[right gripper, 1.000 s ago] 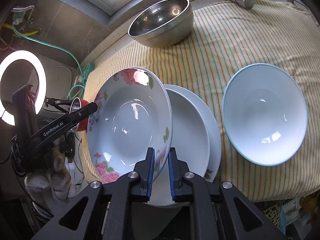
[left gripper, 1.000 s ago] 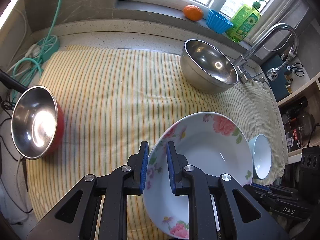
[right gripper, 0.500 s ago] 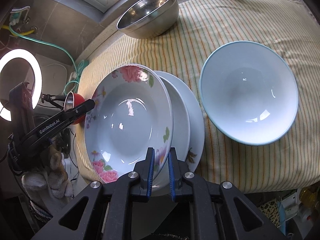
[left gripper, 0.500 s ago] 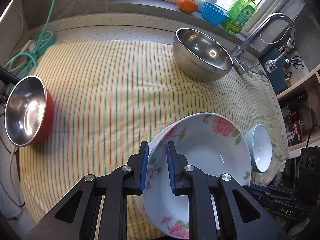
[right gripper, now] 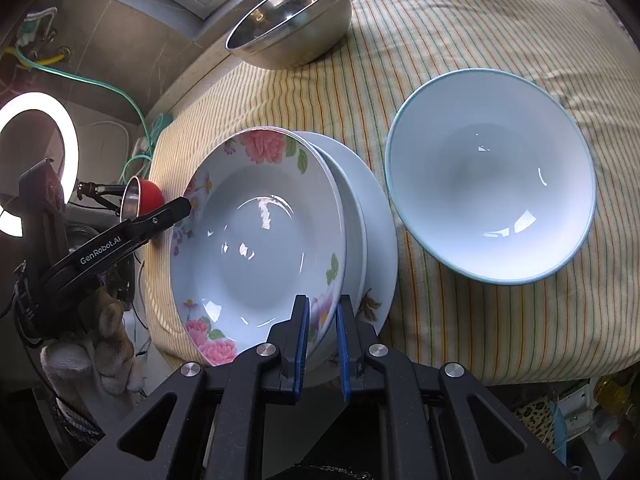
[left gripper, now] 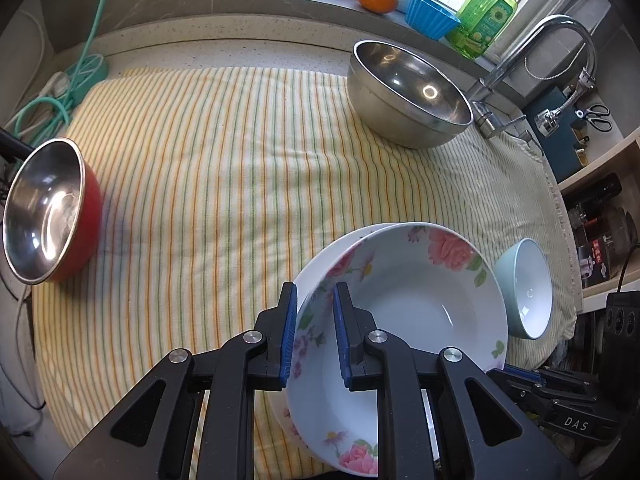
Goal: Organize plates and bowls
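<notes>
A floral deep plate (left gripper: 404,312) is held tilted by both grippers, just above a stack of white plates (right gripper: 372,216) on the striped cloth. My left gripper (left gripper: 314,336) is shut on the plate's left rim. My right gripper (right gripper: 322,340) is shut on its near rim; the plate also shows in the right wrist view (right gripper: 256,236). A white bowl with a pale blue rim (right gripper: 492,172) sits to the right of the stack, and also shows in the left wrist view (left gripper: 528,288).
A large steel bowl (left gripper: 408,92) stands at the back near the tap (left gripper: 532,52). A red steel-lined bowl (left gripper: 44,212) sits at the cloth's left edge. An orange, a blue cup and a soap bottle stand on the windowsill. Green cable lies at the back left.
The floral plate has come down closer to the white plates. Both grippers have stayed shut on its rim and shifted slightly with it.
</notes>
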Demonstrator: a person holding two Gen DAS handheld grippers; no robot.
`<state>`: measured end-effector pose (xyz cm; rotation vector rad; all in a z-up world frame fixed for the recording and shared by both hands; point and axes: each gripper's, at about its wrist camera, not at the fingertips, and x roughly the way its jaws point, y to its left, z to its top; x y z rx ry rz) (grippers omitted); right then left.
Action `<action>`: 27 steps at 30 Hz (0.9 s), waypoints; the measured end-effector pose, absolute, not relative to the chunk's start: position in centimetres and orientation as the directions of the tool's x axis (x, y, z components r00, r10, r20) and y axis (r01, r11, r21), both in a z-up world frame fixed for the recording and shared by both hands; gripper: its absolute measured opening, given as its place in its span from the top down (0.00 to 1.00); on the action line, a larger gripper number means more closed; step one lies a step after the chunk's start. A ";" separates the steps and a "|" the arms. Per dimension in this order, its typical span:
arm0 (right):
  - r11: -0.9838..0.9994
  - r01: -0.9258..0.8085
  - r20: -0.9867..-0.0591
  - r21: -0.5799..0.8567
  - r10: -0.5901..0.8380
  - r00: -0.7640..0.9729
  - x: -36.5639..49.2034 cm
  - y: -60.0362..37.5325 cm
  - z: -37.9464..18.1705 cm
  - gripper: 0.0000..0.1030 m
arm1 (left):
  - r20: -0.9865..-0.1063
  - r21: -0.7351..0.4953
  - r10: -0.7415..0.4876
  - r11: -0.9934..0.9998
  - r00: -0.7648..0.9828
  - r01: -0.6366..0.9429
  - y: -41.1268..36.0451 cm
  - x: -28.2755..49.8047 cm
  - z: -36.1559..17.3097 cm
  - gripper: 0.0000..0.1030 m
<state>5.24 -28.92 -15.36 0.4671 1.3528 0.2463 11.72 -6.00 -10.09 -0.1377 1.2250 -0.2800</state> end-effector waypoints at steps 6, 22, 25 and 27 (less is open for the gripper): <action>0.888 0.090 -0.880 0.452 0.427 0.206 5.4 -28.7 -15.3 0.88 | -0.907 -0.255 -0.286 0.957 0.308 0.136 -5.9 11.6 -10.2 0.84; 0.900 0.082 -0.893 0.428 0.407 0.194 5.5 -28.5 -14.8 0.81 | -0.907 -0.244 -0.282 0.957 0.314 0.154 -6.0 11.5 -10.0 0.85; 0.898 0.077 -0.888 0.433 0.410 0.210 5.4 -28.8 -14.4 0.81 | -0.905 -0.243 -0.280 0.958 0.320 0.150 -5.9 11.4 -9.9 0.85; 0.899 0.067 -0.884 0.433 0.409 0.224 5.3 -28.9 -13.8 0.81 | -0.903 -0.249 -0.284 0.957 0.321 0.146 -5.8 11.4 -9.9 0.85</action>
